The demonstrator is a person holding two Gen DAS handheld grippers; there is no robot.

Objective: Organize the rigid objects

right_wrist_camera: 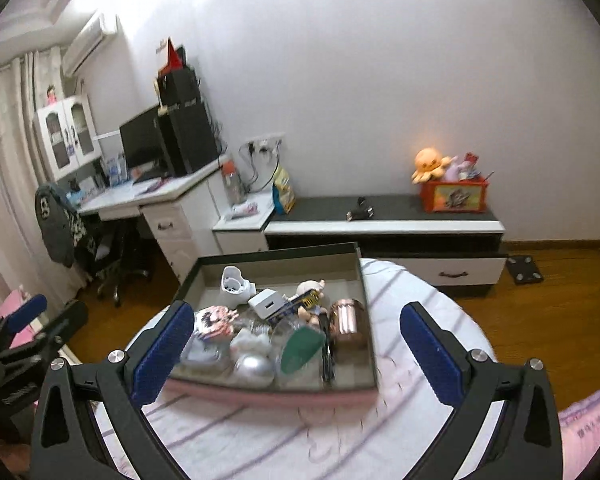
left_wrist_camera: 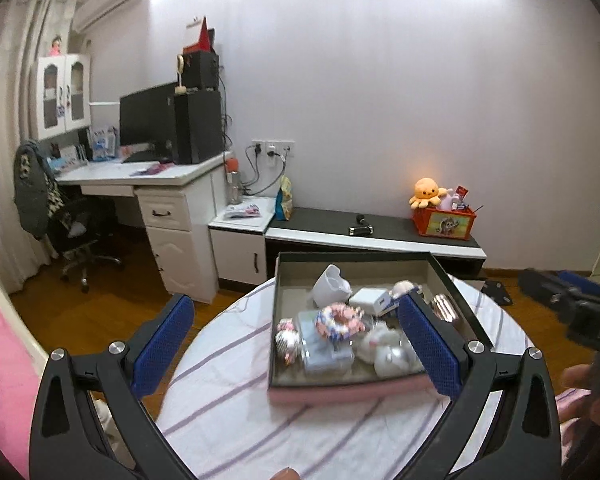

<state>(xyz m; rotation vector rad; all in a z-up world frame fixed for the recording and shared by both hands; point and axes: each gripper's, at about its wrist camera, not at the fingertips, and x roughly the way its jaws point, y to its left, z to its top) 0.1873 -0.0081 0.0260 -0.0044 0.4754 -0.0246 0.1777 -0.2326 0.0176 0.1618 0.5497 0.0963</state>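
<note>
Trinkets are being kept heaped in one box, while both grippers are being held wide apart and empty, presumably for sorting.

Right tool spread wide and empty above cluttered box, copper cup inside, striped round table

Two hand-held grippers hover above the box, both with their blue-padded fingers spread wide and nothing between them. The left hand-held gripper sits at the box's left side, its right finger overlapping the box's right half in view. The right hand-held gripper sits toward the box's right side, its left finger over the near left corner. A hand shows right of the box, blurred.
</note>
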